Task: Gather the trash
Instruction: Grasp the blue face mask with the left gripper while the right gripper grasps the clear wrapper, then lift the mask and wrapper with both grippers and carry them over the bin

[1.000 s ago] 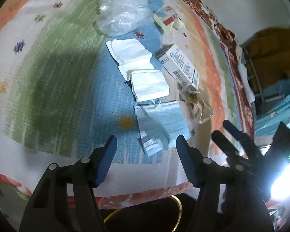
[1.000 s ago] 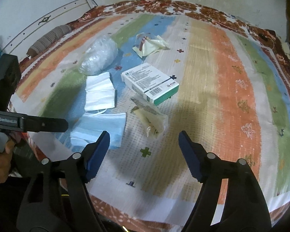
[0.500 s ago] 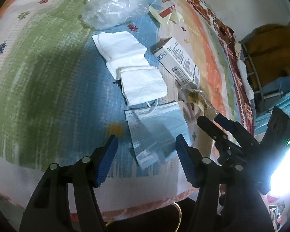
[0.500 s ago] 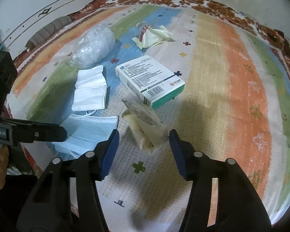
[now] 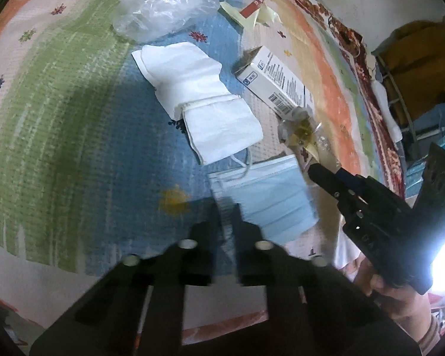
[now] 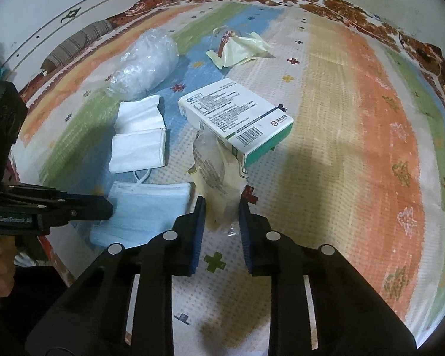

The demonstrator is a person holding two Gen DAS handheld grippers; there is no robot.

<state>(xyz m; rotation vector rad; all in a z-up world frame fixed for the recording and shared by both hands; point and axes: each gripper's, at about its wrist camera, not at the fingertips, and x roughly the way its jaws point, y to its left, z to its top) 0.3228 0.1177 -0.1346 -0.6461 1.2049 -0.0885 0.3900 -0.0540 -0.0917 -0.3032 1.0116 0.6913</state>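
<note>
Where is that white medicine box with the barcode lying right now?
In the right wrist view the medicine box lies near the middle of the striped bedspread, its near end overlapping the crinkly clear wrapper, with the folded white cloths to its left.

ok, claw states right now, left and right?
Left claw: shut on the edge of the blue face mask.
Right claw: closing, crumpled plastic wrapper between its fingers.

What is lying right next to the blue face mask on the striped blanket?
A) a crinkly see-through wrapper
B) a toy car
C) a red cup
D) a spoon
A: the crinkly see-through wrapper lies just beside the blue face mask, with one end tucked under the white box.
</note>
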